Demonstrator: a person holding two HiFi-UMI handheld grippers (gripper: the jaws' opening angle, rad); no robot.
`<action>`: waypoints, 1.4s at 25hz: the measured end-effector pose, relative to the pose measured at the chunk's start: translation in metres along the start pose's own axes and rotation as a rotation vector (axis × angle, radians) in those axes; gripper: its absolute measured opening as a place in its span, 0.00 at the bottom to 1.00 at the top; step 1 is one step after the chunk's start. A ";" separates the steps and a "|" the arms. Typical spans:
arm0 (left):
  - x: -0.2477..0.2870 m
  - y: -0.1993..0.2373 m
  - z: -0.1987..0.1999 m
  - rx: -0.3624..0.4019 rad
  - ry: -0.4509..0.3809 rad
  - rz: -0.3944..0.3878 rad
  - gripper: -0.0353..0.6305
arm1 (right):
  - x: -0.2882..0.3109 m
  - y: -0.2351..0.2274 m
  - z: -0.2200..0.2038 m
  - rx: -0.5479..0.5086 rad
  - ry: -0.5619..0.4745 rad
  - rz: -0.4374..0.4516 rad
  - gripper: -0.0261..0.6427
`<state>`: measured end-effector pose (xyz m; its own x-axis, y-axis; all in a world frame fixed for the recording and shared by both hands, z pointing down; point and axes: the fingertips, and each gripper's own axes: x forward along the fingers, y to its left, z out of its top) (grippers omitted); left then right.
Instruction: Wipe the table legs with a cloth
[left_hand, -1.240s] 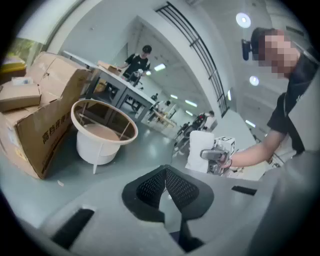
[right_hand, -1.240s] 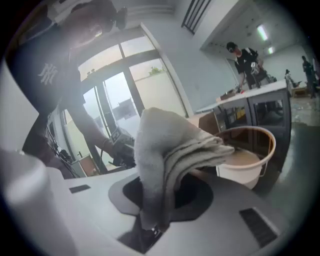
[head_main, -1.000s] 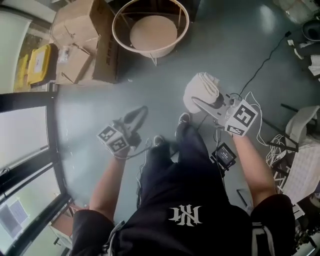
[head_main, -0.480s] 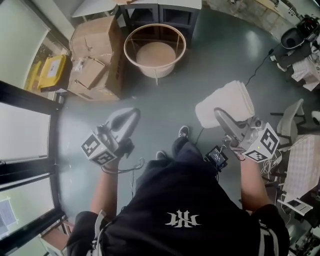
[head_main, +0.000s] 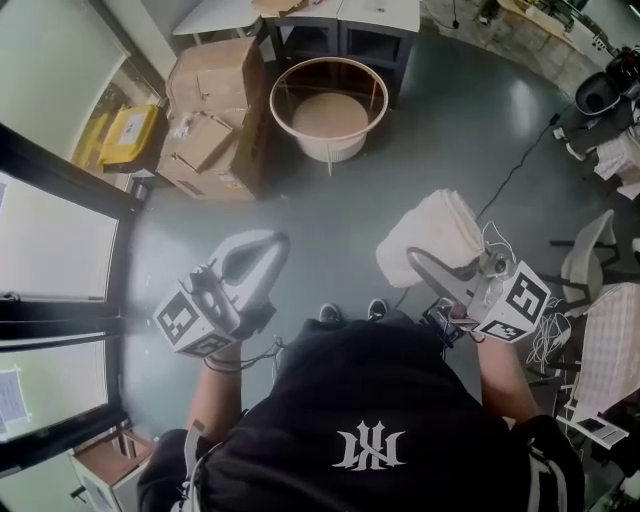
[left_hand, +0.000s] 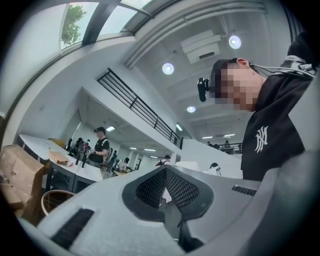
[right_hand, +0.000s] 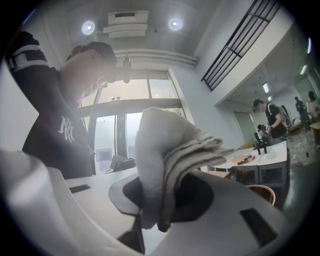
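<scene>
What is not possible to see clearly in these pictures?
- Table: head view, the top edge cuts it off; its legs show only partly.
- Pads of the right gripper: right gripper view, the cloth covers them.
- People at the far desks: left gripper view, too small to make out.

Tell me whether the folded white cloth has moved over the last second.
Yes. The folded white cloth looks larger against the round beige basket: lifted up, toward the camera.

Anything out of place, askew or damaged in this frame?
Nothing spilled or broken. The right gripper is clamped on a folded white cloth held in mid-air over the floor, touching nothing else. The left gripper is shut, empty. Cardboard boxes lie heaped untidily.
</scene>
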<state>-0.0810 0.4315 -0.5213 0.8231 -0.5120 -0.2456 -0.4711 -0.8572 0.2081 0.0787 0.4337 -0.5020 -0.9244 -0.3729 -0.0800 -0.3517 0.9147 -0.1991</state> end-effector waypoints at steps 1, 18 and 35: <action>0.006 -0.006 -0.002 0.003 0.000 0.005 0.06 | -0.005 0.001 0.001 0.010 -0.006 0.015 0.16; 0.085 -0.038 -0.076 0.019 0.199 0.080 0.06 | -0.063 -0.021 -0.022 0.046 0.047 0.138 0.16; 0.153 -0.088 -0.103 0.066 0.250 -0.183 0.06 | -0.093 -0.047 -0.027 0.031 0.028 0.111 0.16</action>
<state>0.1189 0.4341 -0.4793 0.9447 -0.3264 -0.0311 -0.3208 -0.9398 0.1179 0.1775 0.4294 -0.4592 -0.9614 -0.2645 -0.0757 -0.2425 0.9446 -0.2212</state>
